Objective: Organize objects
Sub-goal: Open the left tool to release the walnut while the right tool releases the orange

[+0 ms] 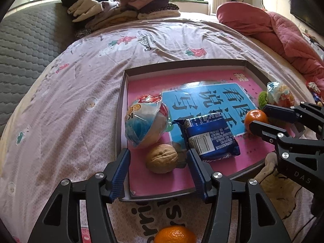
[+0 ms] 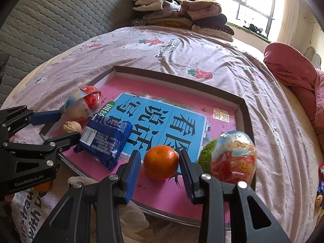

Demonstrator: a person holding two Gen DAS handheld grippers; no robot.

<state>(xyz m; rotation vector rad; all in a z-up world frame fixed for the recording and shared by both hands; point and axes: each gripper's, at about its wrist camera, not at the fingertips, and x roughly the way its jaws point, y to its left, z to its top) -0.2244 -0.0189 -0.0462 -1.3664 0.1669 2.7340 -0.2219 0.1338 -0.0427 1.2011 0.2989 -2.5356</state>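
A bed [image 1: 85,93] covered by a pale pink printed quilt serves as the work surface; a grey quilted headboard [image 2: 52,14] rises at its far end, folded clothes [image 1: 121,6] are stacked on the bed by it, a red padded blanket [image 1: 269,32] lies to the right, and a window [image 2: 249,2] admits daylight.

At the lower edge of the left wrist view a second orange [image 1: 175,235] is cut off by the frame. A small object at the right border of the right wrist view cannot be identified.

A shallow cardboard box lid [image 2: 246,109] lies on the quilt, its floor taken up by a pink and blue printed book cover. It holds a wrapped bun [image 1: 144,121], a walnut [image 1: 162,158], a blue snack packet [image 1: 210,139], an orange [image 2: 161,162] and a second wrapped snack [image 2: 232,158] (a green item rests against it).

The left gripper [image 1: 159,172] stands open above the near left corner, the walnut between its blue pads untouched. The right gripper [image 2: 160,174] brackets the orange with its pads just beside the peel; contact cannot be confirmed.
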